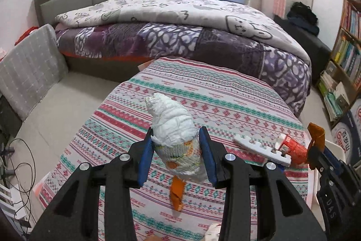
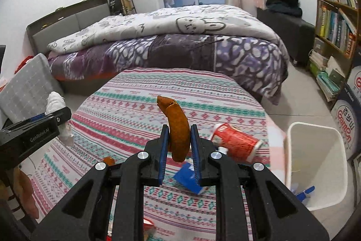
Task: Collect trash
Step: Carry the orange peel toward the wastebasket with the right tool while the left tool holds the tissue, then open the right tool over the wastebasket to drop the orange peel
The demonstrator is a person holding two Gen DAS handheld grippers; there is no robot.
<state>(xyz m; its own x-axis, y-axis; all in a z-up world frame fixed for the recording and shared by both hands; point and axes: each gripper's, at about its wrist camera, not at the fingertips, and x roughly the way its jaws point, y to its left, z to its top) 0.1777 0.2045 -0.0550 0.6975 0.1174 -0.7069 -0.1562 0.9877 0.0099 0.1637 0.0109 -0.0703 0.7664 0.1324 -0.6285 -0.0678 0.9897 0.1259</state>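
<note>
My left gripper (image 1: 177, 146) is shut on a rolled white diaper (image 1: 174, 128) with a printed band, held above the patterned table (image 1: 225, 94). It also shows at the left of the right wrist view (image 2: 56, 103). My right gripper (image 2: 179, 143) is shut on a brown-orange peel (image 2: 177, 125), held upright above the table (image 2: 135, 110). The right gripper shows in the left wrist view (image 1: 315, 146) at the right edge. A red paper cup (image 2: 234, 141) lies on its side on the table. A white bin (image 2: 315, 164) stands on the floor to the right.
An orange peel piece (image 1: 177, 193) and a white toothed plastic strip (image 1: 261, 148) lie on the table. A blue packet (image 2: 187, 177) lies near the cup. A bed (image 2: 169, 42) is behind, a bookshelf (image 2: 336, 19) at right, cables (image 1: 20, 173) on the floor left.
</note>
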